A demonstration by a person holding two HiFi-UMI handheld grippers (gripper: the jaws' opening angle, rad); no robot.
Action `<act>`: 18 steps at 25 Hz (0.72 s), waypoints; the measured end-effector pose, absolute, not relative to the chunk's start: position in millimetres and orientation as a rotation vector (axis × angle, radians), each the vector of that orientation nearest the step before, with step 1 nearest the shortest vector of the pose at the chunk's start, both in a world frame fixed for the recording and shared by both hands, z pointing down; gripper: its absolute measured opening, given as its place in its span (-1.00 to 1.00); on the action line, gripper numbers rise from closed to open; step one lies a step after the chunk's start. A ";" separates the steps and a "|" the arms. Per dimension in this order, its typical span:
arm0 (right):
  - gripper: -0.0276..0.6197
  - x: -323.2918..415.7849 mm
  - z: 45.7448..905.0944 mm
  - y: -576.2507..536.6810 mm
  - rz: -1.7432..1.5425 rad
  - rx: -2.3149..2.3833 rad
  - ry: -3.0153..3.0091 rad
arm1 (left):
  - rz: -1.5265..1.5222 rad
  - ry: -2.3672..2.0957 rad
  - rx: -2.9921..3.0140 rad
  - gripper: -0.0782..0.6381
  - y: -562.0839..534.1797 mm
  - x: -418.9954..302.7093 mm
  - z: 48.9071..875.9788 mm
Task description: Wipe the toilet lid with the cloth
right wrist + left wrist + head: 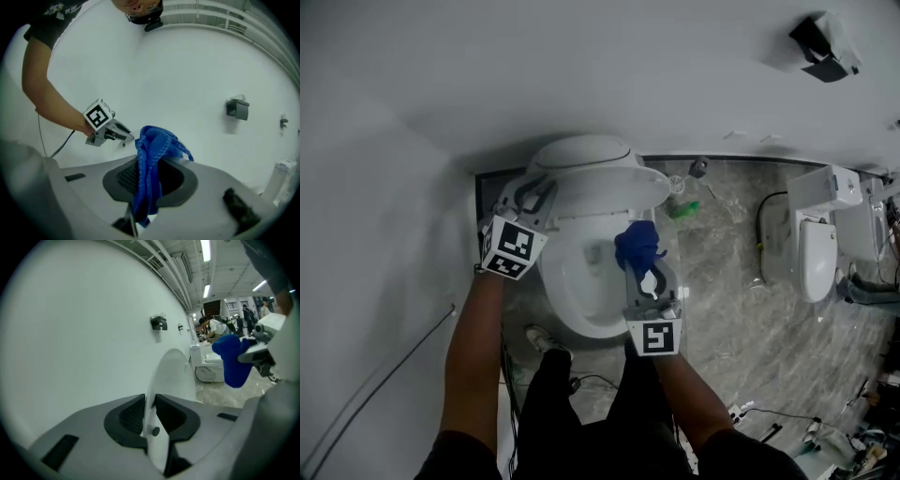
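The white toilet lid [591,173] stands partly raised over the open bowl [581,291]. My left gripper [534,192] is at the lid's left edge. In the left gripper view the thin lid edge [171,376] runs between the pads, and my left gripper [149,413] is shut on it. My right gripper [645,272] hangs over the right side of the bowl, shut on a bunched blue cloth [636,246]. In the right gripper view the cloth [152,154] spills up out of the jaws of my right gripper [145,180]. The left gripper [119,136] shows beyond it.
A white wall runs behind and to the left of the toilet. A second toilet [816,253] stands on the marble floor at the right, with a green object [682,210] between the two. A dark fixture [823,42] hangs on the wall. Cables lie near the person's feet [546,339].
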State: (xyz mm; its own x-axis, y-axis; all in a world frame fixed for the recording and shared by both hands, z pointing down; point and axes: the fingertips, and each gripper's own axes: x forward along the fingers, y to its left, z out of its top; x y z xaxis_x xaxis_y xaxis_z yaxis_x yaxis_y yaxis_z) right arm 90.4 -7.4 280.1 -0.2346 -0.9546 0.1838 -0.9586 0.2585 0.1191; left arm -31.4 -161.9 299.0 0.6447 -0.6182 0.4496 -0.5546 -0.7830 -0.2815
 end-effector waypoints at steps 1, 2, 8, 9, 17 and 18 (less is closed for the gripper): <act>-0.71 88.5 271.3 0.7 0.046 1.833 -2.296 | -0.815 0.952 -2.740 -0.56 -155.1 -31.5 297.8; -0.71 85.8 264.1 10.2 0.061 1.868 -2.278 | -0.812 0.922 -2.743 -0.57 -148.1 -31.1 296.6; -0.71 95.8 258.3 75.9 0.279 2.071 -2.155 | -0.828 0.729 -2.729 -0.64 -90.2 -31.6 296.7; -0.71 101.4 259.0 85.9 0.307 2.087 -2.127 | -0.836 0.707 -2.728 -0.64 -78.2 -30.9 298.6; -0.71 148.8 257.0 124.2 0.346 2.093 -2.053 | -0.903 0.663 -2.707 -0.65 -3.9 -33.7 313.8; -0.71 155.8 259.6 128.0 0.363 2.090 -2.054 | -0.926 0.665 -2.678 -0.65 4.0 -34.3 315.6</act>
